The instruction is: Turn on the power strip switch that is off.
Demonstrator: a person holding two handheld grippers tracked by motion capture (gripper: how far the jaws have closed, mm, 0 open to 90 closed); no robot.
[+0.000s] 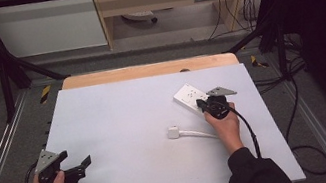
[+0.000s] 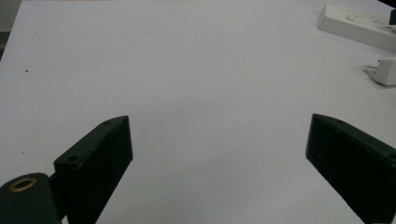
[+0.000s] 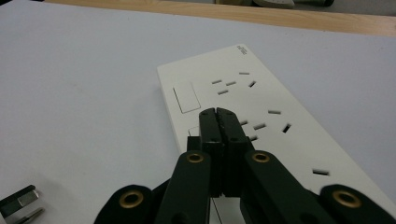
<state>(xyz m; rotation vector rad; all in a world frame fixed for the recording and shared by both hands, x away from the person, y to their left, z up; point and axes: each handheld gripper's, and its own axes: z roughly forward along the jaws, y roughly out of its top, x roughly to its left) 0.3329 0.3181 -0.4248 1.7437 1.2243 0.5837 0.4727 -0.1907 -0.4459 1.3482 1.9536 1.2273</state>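
Two grippers, one plug, one power strip. At seven o'clock the left gripper (image 1: 79, 168) stands wide, holding nothing. The plug (image 1: 174, 132) lies centre-right, prongs toward nine o'clock. The right gripper (image 1: 202, 103), jaws closed together, tips over the power strip (image 1: 185, 95), whose long axis runs ten to four o'clock.

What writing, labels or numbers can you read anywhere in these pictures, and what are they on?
Nothing can be read clearly.
Power strip: a small dark printed mark at its far corner, too small and blurred to read.
Plug, right gripper and left gripper: no lettering shows.
Yellow-and-black stripes on the frame: a hazard marking, no words.
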